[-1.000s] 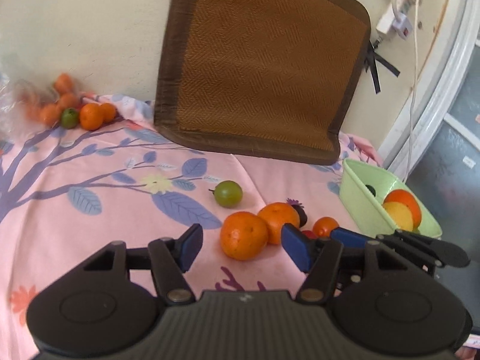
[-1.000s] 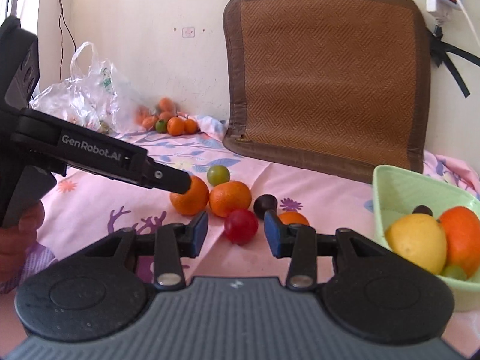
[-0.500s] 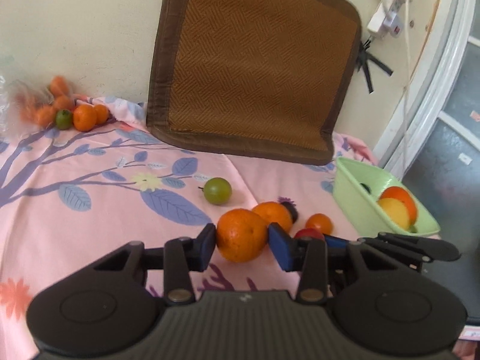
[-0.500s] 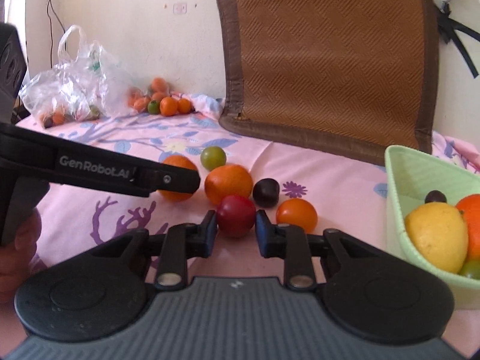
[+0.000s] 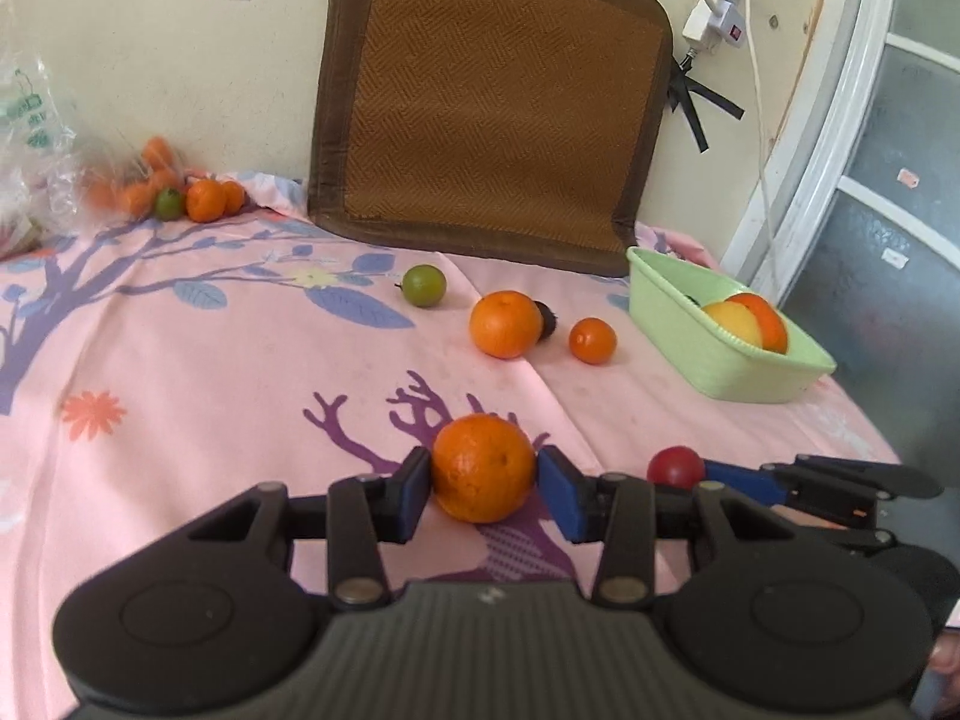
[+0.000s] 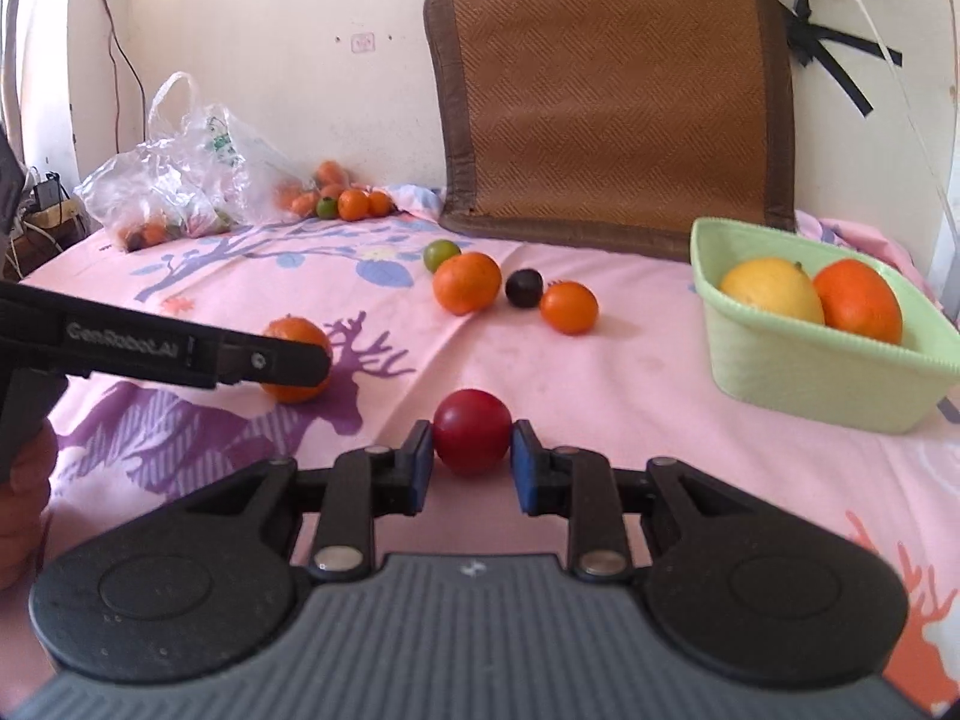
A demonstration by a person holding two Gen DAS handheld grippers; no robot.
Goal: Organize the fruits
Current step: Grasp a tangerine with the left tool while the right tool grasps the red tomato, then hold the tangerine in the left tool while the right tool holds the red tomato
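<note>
On a pink cloth (image 5: 180, 396) printed with purple branches and blue leaves, the left gripper (image 5: 485, 486) is clenched on an orange (image 5: 483, 467), its blue pads (image 5: 414, 495) pressed to either side of the fruit. Beside it, the right gripper (image 6: 472, 459) is likewise clenched on a round red fruit (image 6: 472, 431), both pads touching its flanks. White lettering reading "GenRobot.AI" runs along the black side of the left gripper as it appears from the right wrist view. Farther back on the cloth lie a second orange (image 6: 467, 282), a green fruit (image 6: 441, 254) just behind it, a dark purple fruit (image 6: 524, 288) and a small orange fruit (image 6: 569, 307) near one another. To the right stands a pale green plastic basket (image 6: 804, 372) holding a yellow fruit (image 6: 771, 290) and an orange-coloured fruit (image 6: 858, 300). Against the cream wall leans a brown woven mat (image 6: 612, 84) with a darker border. At the far left corner a clear plastic bag (image 6: 180, 174) bears green print too blurred to read, with a heap of small orange fruits (image 6: 342, 195) beside it. A white power strip (image 5: 717, 12) with a red switch hangs on the wall at upper right.
</note>
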